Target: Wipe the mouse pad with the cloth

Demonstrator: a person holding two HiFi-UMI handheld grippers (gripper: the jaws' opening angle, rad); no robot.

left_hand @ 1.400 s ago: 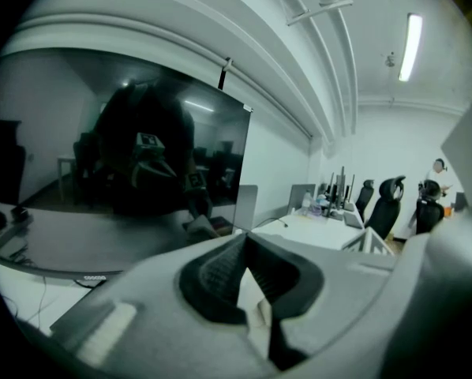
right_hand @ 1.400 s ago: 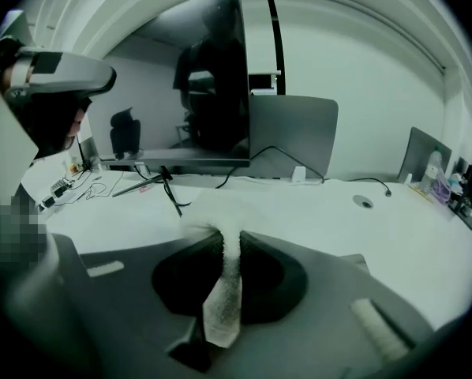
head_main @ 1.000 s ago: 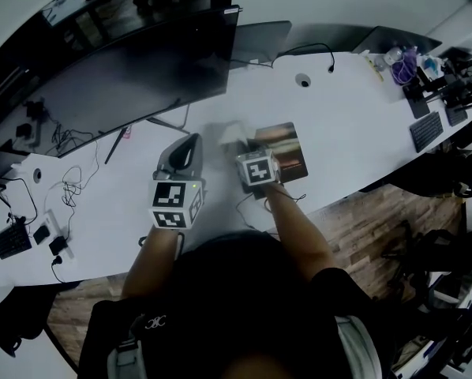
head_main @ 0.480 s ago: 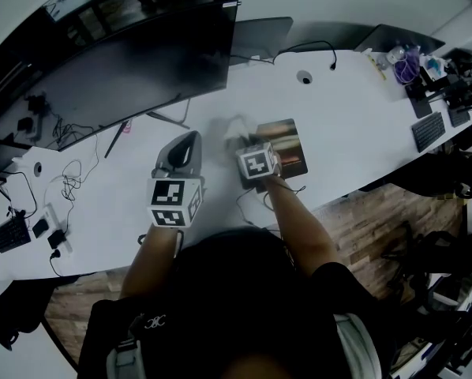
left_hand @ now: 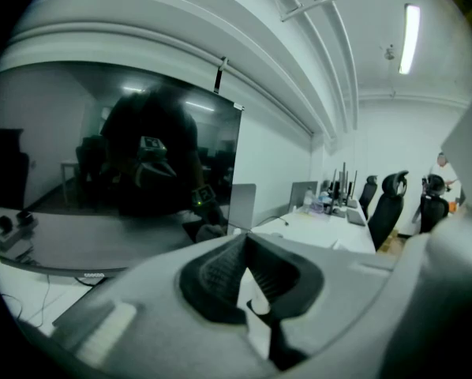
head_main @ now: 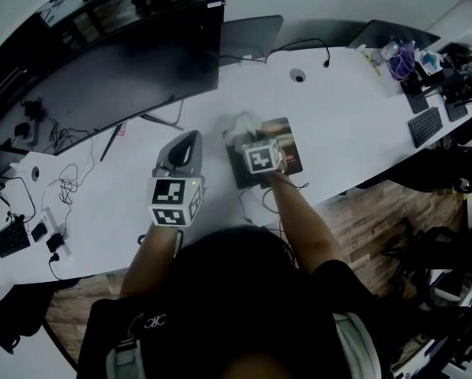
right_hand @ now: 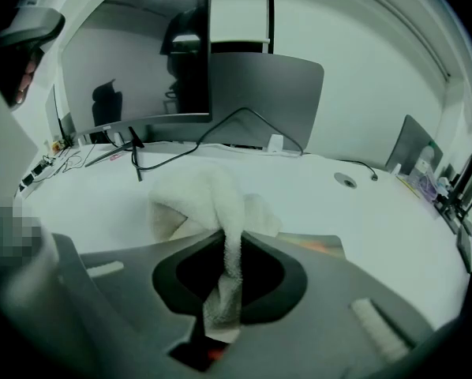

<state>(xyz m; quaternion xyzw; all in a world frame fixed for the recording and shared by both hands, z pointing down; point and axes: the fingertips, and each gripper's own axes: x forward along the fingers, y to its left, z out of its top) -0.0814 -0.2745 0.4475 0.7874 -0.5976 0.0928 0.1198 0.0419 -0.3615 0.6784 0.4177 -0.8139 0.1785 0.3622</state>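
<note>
The mouse pad (head_main: 290,143) is a flat rectangle with a dark, glossy, brownish face, lying just right of centre in the head view on the smooth white table (head_main: 342,105). Its left half is covered by the right hand-held gripper (right_hand: 234,242) and that gripper's marker cube. In the right gripper view only a thin shiny strip of the pad (right_hand: 319,245) shows, past the jaws.

The cloth (right_hand: 208,200) is white, soft and nubbly like towelling. One twisted fold is pinched between the right jaws, and the rest bunches in a loose heap ahead of them. From above the cloth (head_main: 240,126) sits at the pad's upper-left corner.

The left hand-held gripper (left_hand: 245,247) lies over bare table, left of the pad and apart from it. Its ribbed black pads meet at the tips, with nothing between them. A wide, dark, curved monitor (head_main: 133,65) fills the upper left.
</note>
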